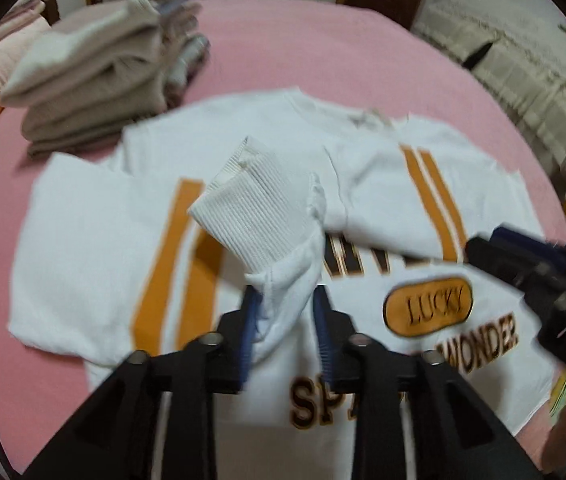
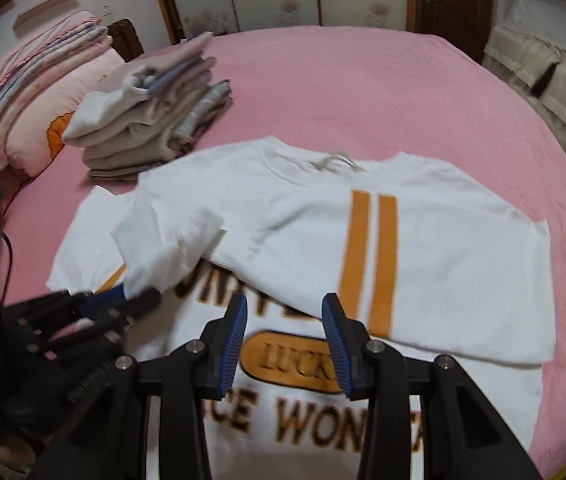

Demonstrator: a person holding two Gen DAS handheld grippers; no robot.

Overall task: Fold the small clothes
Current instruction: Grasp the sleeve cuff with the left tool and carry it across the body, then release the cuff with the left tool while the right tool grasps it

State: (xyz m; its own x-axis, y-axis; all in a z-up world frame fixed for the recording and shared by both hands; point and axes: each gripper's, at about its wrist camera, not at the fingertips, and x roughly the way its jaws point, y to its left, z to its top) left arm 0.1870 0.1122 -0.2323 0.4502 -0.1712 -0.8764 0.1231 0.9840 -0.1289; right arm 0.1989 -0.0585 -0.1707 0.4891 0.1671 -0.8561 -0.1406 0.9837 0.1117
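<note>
Left wrist view: our left claw (image 1: pixel 285 320) clamped on soft, light sweatshirt (image 1: pixel 95 240) sleeve near ribbed cuff (image 1: pixel 255 216), best hold; right claw (image 2: pixel 285 344) apart, empty.

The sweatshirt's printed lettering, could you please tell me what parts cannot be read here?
- Top word on the sweatshirt: both views, covered by folded sleeves.
- "SP..." word: left wrist view, hidden behind the left gripper.
- "WONDER" ending: right wrist view, hidden behind the right gripper.

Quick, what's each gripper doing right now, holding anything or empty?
Left gripper: closed on the sweatshirt sleeve, near its ribbed cuff, lifted above the sweatshirt.
Right gripper: open, holding nothing, above the sweatshirt.
</note>
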